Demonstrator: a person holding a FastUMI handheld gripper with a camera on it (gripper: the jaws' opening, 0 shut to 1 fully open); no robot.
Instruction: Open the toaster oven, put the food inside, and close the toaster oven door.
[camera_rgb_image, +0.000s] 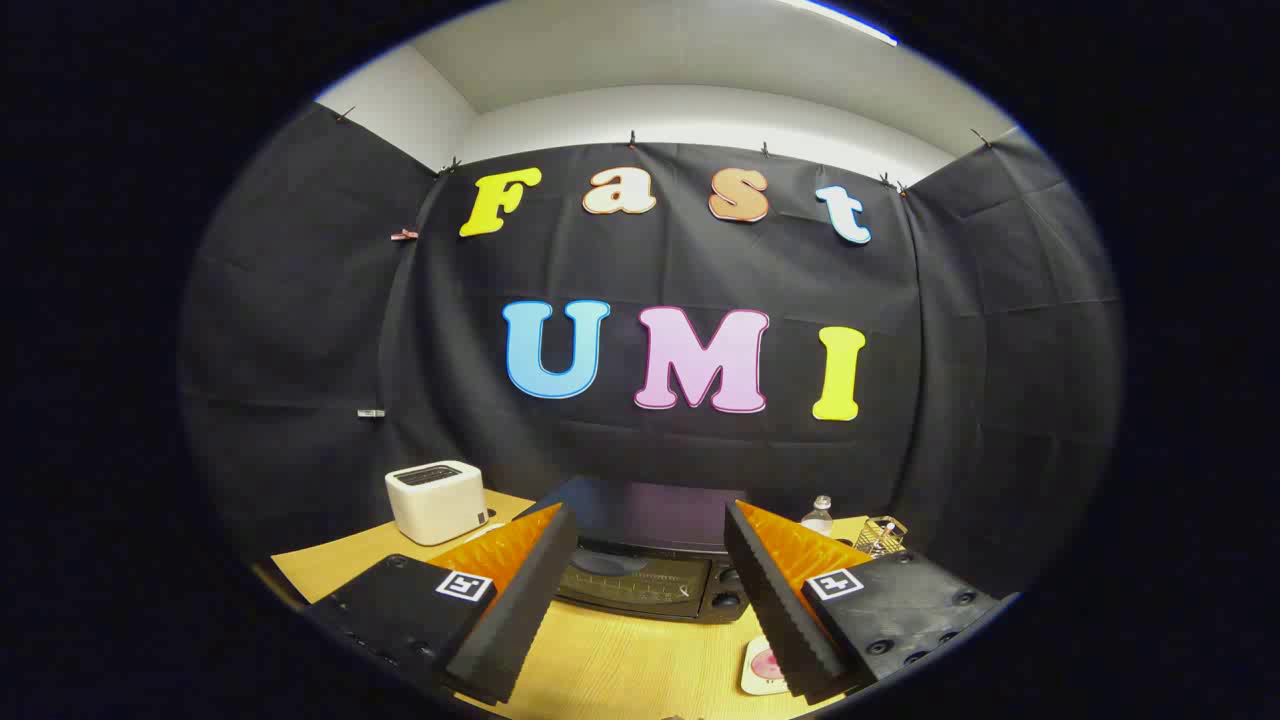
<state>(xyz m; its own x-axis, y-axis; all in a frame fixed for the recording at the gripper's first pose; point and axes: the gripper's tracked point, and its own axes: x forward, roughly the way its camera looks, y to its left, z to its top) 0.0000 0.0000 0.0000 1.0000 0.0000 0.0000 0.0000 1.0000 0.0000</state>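
A dark toaster oven (648, 560) stands on the wooden table (600, 660) beyond my fingers, its glass door shut and its knobs on the right side. My gripper (650, 610) is held above the table in front of it, open, with nothing between the fingers. A small plate with something pink on it (763, 668) lies on the table beside the right finger (775, 600), partly hidden by it. I cannot tell what the food on it is.
A white slot toaster (437, 500) sits to the left of the oven near the table's back edge. To the oven's right stand a clear bottle (818, 516) and a small wire basket (880, 535). Black cloth walls close the booth behind.
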